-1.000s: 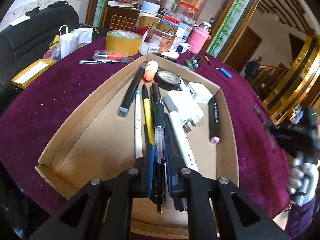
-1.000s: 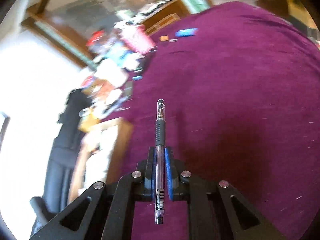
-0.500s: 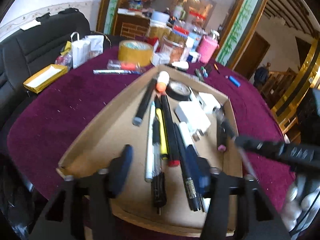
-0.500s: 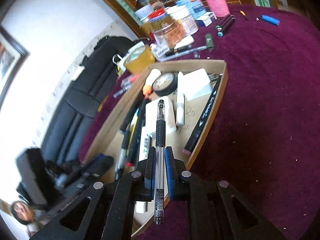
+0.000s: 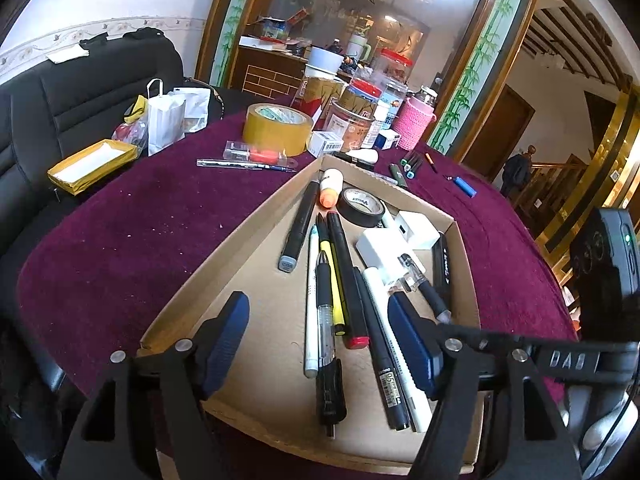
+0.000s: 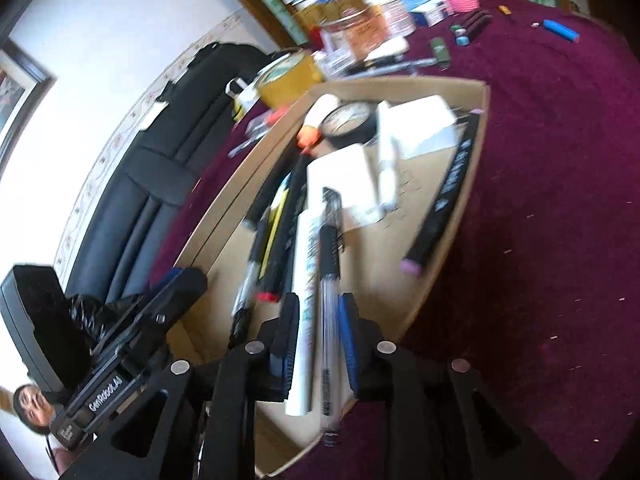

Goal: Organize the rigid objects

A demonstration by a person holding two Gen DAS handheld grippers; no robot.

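left tool (image 5: 320, 344): jaws opening, wide apart over the pens, gripping nothing
right tool (image 6: 318, 334): jaws opening, clear pen (image 6: 330, 280) between them
pen: over cardboard tray (image 5: 256, 236), near right side
tray: on purple counter (image 5: 120, 240)

Table (image 5: 132, 216) cover: plain deep purple. Cardboard tray (image 5: 248, 240): tan. Tape roll (image 5: 277, 128) at 12 o'clock of the tray: yellow-brown. Knitted bottle sleeve (image 5: 414, 129) at 1 o'clock: pink. Lighter (image 5: 465, 187): blue. Left tongs (image 5: 320, 340): black, dark blue pads. Marker (image 5: 347, 276) in tray: black, red end.
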